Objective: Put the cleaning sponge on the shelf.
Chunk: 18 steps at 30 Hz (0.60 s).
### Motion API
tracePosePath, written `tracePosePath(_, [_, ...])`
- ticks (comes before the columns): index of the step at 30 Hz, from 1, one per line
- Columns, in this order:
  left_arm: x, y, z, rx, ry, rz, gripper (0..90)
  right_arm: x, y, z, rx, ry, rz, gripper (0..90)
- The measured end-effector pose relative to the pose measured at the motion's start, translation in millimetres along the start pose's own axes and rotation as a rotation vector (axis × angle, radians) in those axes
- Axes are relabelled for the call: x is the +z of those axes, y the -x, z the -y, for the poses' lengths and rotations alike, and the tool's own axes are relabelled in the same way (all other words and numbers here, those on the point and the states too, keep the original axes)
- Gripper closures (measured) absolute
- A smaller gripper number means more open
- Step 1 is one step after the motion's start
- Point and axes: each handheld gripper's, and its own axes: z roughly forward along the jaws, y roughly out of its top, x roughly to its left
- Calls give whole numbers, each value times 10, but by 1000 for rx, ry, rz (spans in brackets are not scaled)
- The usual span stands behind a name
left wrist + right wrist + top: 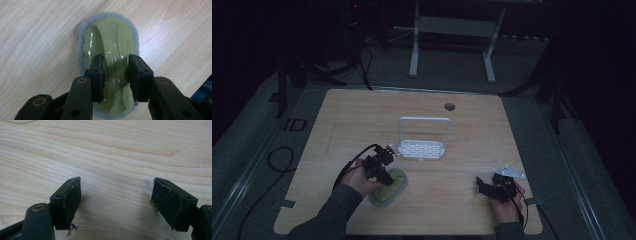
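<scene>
left gripper (115,72) straddling the handle of the green scrubber (110,37) on the table (362,115)

and here we are: the scrubber, an olive-green pad with a grey foam rim, lies flat on the near left part of the wooden table, in front of the white rack (423,139) and a little to its left. the left gripper's two black jaws sit on either side of the arched handle, right up against it; whether the pads actually press it, i cannot tell. over on the near right, well apart from the scrubber, the right gripper (116,202) hangs low over bare wood, jaws spread wide, nothing between them.
</scene>
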Motion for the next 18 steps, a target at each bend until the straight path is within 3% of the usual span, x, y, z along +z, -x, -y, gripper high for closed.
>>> tracePosePath(10, [17, -26, -67, 2, -56, 26, 687, 0, 1, 0, -1, 0, -1, 235])
tracePosePath(18, [70, -33, -104, -3, -96, 17, 681, 0, 1, 0, -2, 0, -1, 235])
